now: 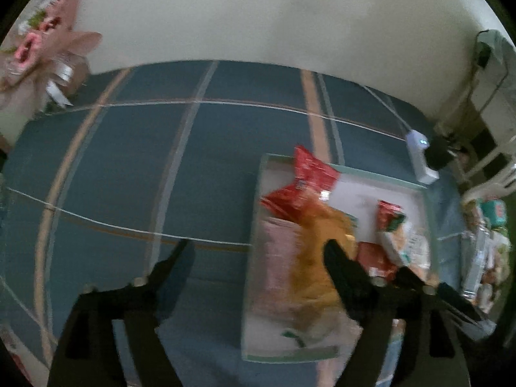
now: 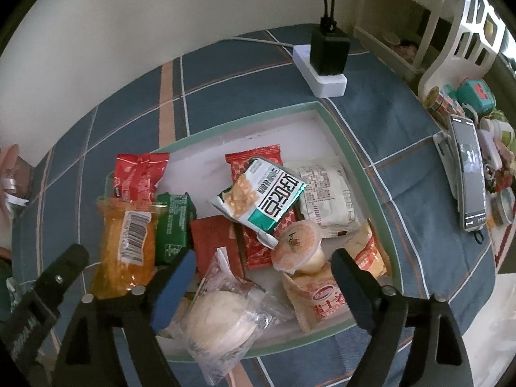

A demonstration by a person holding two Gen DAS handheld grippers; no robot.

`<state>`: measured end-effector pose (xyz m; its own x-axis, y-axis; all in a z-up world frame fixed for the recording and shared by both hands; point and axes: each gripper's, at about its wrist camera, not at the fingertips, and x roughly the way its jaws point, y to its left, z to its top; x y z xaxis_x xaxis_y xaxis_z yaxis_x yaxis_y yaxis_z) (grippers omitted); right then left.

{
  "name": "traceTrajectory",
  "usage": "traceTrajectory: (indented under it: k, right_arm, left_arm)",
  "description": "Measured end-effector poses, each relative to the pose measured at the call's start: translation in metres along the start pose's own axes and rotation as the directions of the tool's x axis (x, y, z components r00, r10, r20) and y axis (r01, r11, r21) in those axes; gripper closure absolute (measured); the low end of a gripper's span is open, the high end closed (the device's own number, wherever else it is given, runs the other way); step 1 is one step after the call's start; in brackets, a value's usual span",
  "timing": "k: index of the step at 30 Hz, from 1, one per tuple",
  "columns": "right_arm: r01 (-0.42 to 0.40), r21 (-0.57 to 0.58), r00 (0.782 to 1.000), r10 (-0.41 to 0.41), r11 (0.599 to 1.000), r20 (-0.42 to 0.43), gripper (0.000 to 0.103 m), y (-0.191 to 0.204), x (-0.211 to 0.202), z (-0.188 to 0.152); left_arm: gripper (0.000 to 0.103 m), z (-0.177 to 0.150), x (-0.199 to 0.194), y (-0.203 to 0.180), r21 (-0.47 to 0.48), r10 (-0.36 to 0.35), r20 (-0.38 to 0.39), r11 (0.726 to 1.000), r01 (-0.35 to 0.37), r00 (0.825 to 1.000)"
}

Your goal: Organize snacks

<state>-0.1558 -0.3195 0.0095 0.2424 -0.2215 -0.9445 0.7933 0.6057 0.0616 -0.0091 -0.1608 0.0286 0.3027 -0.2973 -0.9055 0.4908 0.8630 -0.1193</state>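
A white tray with a green rim (image 2: 348, 148) lies on the blue checked tablecloth and holds several snack packets. Among them are an orange packet (image 2: 122, 248), a green one (image 2: 174, 222), a red one (image 2: 138, 174), a white and teal bag (image 2: 261, 193), a jelly cup (image 2: 296, 245) and a clear-wrapped round cake (image 2: 219, 319). My right gripper (image 2: 266, 258) hangs open over the tray, with the cake and cup below its gap and no pad touching. My left gripper (image 1: 258, 251) is open at the tray's (image 1: 380, 175) left edge, and the blurred orange packet (image 1: 316, 258) lies by its right finger.
A white power strip with a black adapter (image 2: 325, 64) lies behind the tray near the wall. A phone (image 2: 469, 174) and small clutter crowd the table's right edge, beside a white chair (image 2: 458, 42). A pink bouquet (image 1: 38, 42) stands at the far left.
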Motion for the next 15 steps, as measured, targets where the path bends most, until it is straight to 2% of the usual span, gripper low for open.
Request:
traceTrajectory:
  k: [1, 3, 9, 15]
  right_arm:
    - [0.002, -0.006, 1.000, -0.002, 1.000, 0.004, 0.013, 0.001, -0.001, -0.001]
    - [0.005, -0.019, 1.000, -0.004, 1.000, 0.014, 0.000, 0.005, -0.003, -0.005]
    - [0.003, -0.049, 1.000, -0.001, 0.999, 0.028, 0.000, 0.011, -0.009, -0.022]
    - [0.004, -0.087, 0.998, 0.002, 0.996, 0.068, 0.000, 0.019, -0.028, -0.045]
  left_arm:
    - [0.012, -0.001, -0.001, 0.004, 0.001, 0.021, 0.008, 1.000, -0.021, 1.000]
    - [0.010, -0.003, -0.004, 0.010, -0.004, 0.050, 0.016, 0.999, -0.050, 0.999]
    - [0.006, -0.013, -0.022, 0.029, 0.011, 0.122, 0.057, 0.992, -0.122, 0.991]
    - [0.006, -0.034, -0.038, 0.038, 0.053, 0.147, 0.055, 0.987, -0.150, 0.988]
